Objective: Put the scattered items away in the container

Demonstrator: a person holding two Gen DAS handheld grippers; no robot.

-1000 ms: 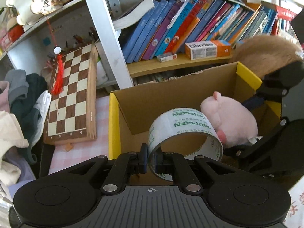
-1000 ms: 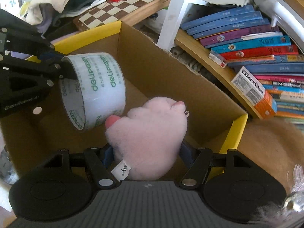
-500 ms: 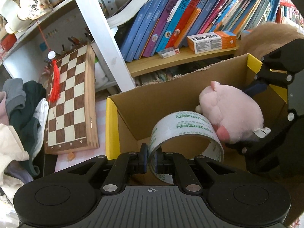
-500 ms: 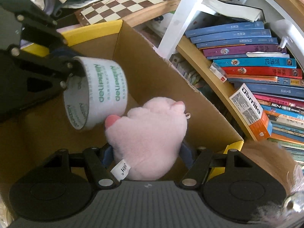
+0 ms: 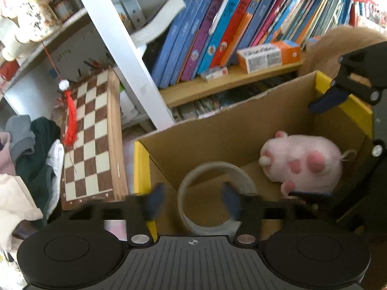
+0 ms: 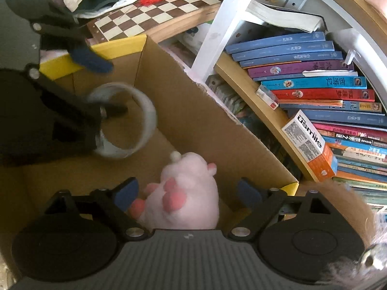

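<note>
Left wrist view: both your hand-held grippers released over the cardboard box (image 5: 217, 130).
Left hand-held gripper (image 5: 192, 199) spread around the tape roll (image 5: 215, 198); right hand-held gripper (image 6: 187, 193) spread; pink plush toy (image 6: 186, 193) inside box; bookshelf (image 5: 229, 79) beyond.

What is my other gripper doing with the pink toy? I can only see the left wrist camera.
Observer: The right gripper is open, with one finger on each side of the pink toy.
Operator: What does that blurry orange box say?
Observer: The orange box on the shelf reads usmile.
</note>
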